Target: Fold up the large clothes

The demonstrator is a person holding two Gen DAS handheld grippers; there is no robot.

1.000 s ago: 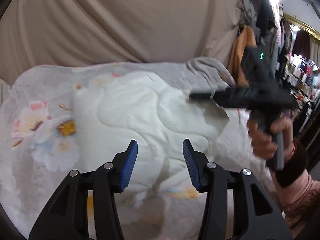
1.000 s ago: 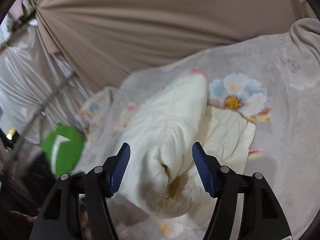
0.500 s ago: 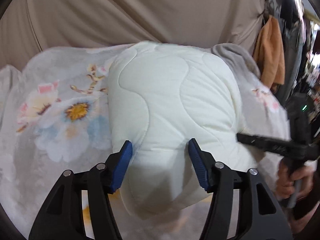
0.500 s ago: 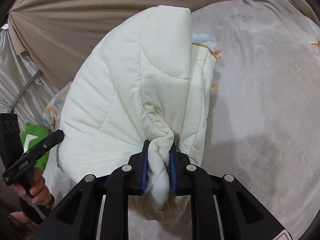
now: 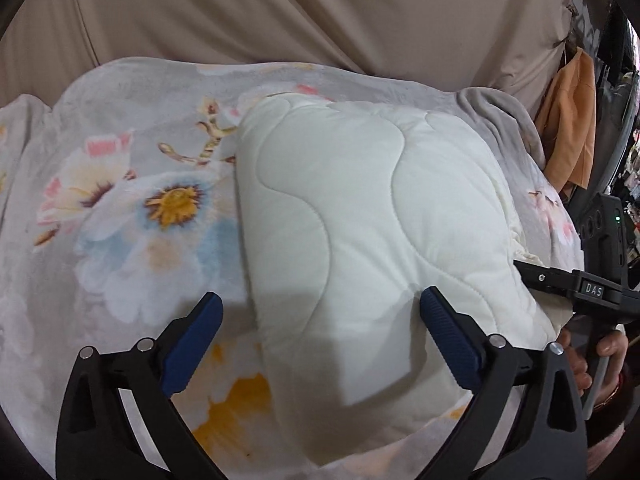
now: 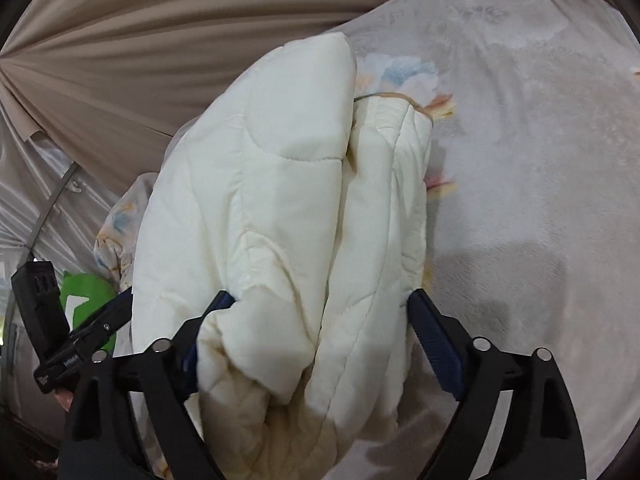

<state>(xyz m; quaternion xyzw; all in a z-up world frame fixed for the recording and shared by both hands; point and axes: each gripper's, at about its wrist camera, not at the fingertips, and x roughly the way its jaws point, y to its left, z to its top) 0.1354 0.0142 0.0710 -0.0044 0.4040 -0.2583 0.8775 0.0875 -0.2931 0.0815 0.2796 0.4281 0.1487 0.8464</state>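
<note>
The cream quilted jacket (image 5: 368,240) lies folded into a thick, puffy bundle on the floral blanket (image 5: 132,216) that covers the bed, a beige curtain (image 5: 280,12) hanging behind it. From the right wrist view the same bundle (image 6: 280,208) shows its layered side: several padded thicknesses stacked, with a tan-trimmed edge at the far end.

Both tools are letting go. The left gripper (image 5: 320,340) has its blue fingers (image 5: 450,342) opening wide, the near corner of the jacket lying between them without being pressed. The right gripper (image 6: 316,332) is opening too; the jacket's near end bulges between its fingers (image 6: 434,336) and brushes the left one, but nothing is being pinched. The person's hand (image 5: 600,360) is on the right tool's handle just beside the jacket.

This garment looks light but bulky, soft and springy: the padding will likely push a fold back open once released, and the smooth shell may slide on itself. A thin pinch of one layer would probably slip or drag only that layer. I would take it at the stitched hem or along a quilting seam, gathering all the layers at the near corners, and press the fold down afterwards.
</note>
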